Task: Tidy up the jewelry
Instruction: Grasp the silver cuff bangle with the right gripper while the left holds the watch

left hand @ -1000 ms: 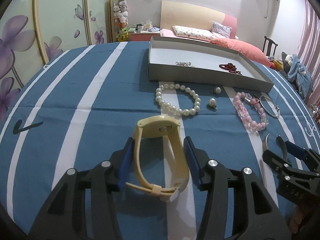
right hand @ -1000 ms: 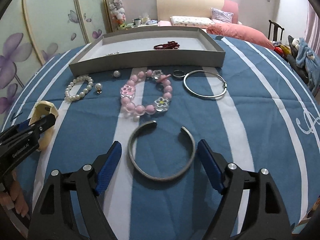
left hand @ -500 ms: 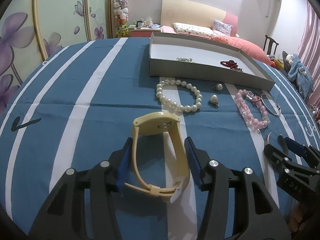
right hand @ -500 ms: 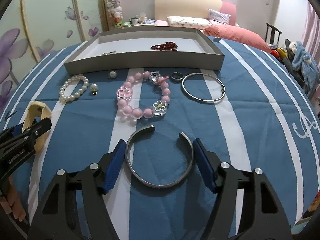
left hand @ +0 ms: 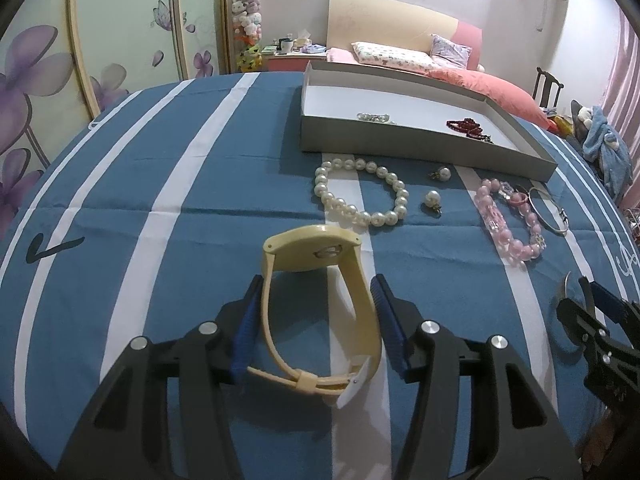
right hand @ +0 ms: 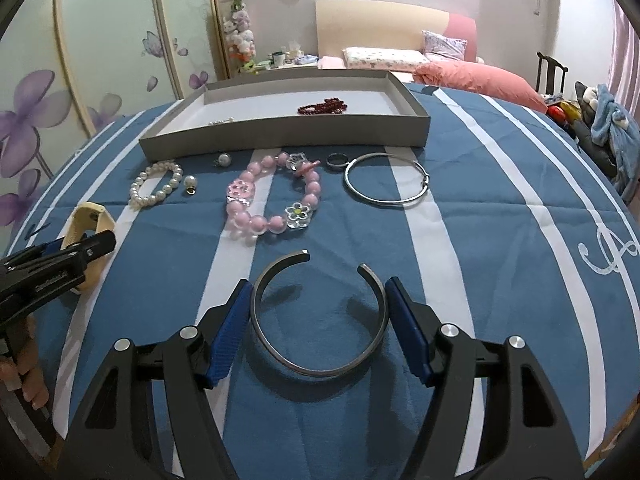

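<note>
Left gripper (left hand: 316,316): jaws narrowed onto the strap sides of the cream watch (left hand: 320,280); left pad touching, right pad just beside.
Right gripper (right hand: 318,316): pads against both sides of the open silver cuff (right hand: 318,320).
Watch: buckled loop, face toward 12 o'clock.
Grey tray (right hand: 280,136): at 12 o'clock, holding red beads (right hand: 322,107).
Cloth: pearl bracelet (left hand: 360,196) and pink bracelet (right hand: 272,196) lie between tray and grippers.

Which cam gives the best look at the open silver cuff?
Right wrist: the open silver cuff lies whole between the right gripper's pads. Left wrist shows only a sliver of it at the right edge, behind that gripper.
</note>
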